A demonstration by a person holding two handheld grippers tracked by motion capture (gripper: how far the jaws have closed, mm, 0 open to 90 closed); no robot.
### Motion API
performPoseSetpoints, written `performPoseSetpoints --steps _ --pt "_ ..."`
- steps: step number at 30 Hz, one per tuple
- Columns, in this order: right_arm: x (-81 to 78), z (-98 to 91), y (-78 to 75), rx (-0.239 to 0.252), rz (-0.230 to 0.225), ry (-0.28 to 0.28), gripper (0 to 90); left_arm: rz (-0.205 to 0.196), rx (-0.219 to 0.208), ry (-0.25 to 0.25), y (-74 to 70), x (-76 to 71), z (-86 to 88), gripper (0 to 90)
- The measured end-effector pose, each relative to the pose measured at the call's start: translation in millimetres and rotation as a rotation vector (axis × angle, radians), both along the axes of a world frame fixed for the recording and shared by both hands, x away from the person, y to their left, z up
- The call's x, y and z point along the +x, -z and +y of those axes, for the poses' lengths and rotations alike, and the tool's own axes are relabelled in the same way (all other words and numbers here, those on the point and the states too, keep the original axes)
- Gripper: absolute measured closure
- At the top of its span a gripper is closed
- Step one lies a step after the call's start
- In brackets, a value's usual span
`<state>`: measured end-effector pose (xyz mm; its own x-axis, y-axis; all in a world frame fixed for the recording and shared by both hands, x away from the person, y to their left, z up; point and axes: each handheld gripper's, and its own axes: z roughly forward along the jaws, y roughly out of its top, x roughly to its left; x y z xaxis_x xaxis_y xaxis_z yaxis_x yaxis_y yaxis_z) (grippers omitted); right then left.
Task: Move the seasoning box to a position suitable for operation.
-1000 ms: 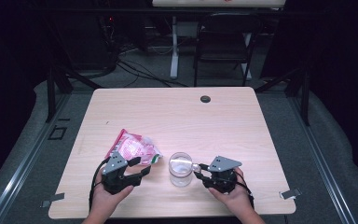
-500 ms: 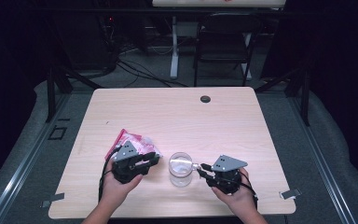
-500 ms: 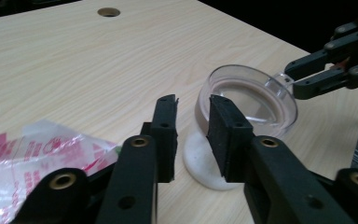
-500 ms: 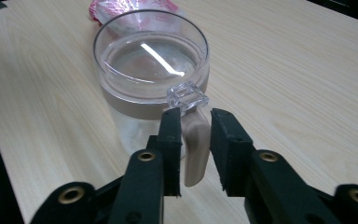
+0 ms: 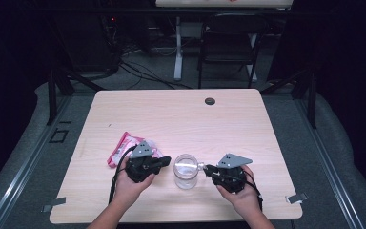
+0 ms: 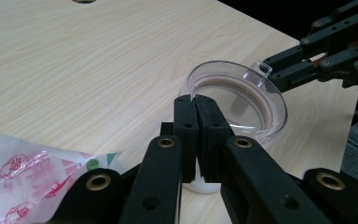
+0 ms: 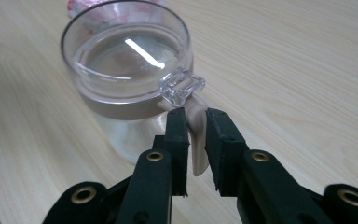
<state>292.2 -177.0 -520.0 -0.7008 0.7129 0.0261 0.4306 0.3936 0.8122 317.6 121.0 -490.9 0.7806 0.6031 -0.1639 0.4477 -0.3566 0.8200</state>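
in the high view the left gripper (image 5: 164,162) has come in from the pink snack bag (image 5: 121,148) toward the clear jar (image 5: 187,171), which stands near the front edge of the table (image 5: 181,114) between the two hands; a second ago that gripper sat lower and further left, with its jaws spread. the right gripper (image 5: 206,167) rests at the jar's other side, about where it was. in the left gripper view the jaws have just been closing and now stand pressed together with nothing between them, their tips just in front of the jar (image 6: 242,100), with a corner of the bag (image 6: 23,177) at the lower left. in the right gripper view the jaws have just been closing too and now stand narrow on the beige strap (image 7: 197,135) that hangs under the clear latch (image 7: 182,86) of the jar (image 7: 126,56); the left pad touches it, while a thin gap shows at the right one, so the grip looks light. my reading is that the right hand is steadying the jar by its latch while the left moves in to work the lid, which still sits on.
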Motion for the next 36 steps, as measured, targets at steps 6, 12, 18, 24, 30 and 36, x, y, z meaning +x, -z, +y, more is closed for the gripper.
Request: performPoseSetpoints --steps 6,12,18,24,30,36 --pt "-0.2 -4.2 -6.5 0.043 -0.014 0.061 71.0 0.006 -0.005 0.007 0.0 0.0 0.0 89.5" --pt "-2.1 3.6 -20.5 0.041 -0.015 0.082 74.8 0.013 0.007 0.013 2.6 -2.4 1.5 89.9" --pt "-0.6 16.7 -25.2 0.049 -0.025 0.104 85.7 0.03 0.016 0.009 7.9 -4.2 0.8 90.0" --pt "2.2 22.1 -27.4 0.046 -0.03 0.113 90.0 0.032 0.04 0.024 11.5 -6.5 -1.0 89.9" --pt "3.7 22.5 -24.6 0.031 -0.022 0.115 90.0 0.042 0.051 0.034 16.7 -7.8 -3.3 90.0" --pt "3.2 21.5 -23.7 0.039 -0.024 0.115 90.0 0.065 0.073 0.048 21.5 -7.1 -5.7 90.0"
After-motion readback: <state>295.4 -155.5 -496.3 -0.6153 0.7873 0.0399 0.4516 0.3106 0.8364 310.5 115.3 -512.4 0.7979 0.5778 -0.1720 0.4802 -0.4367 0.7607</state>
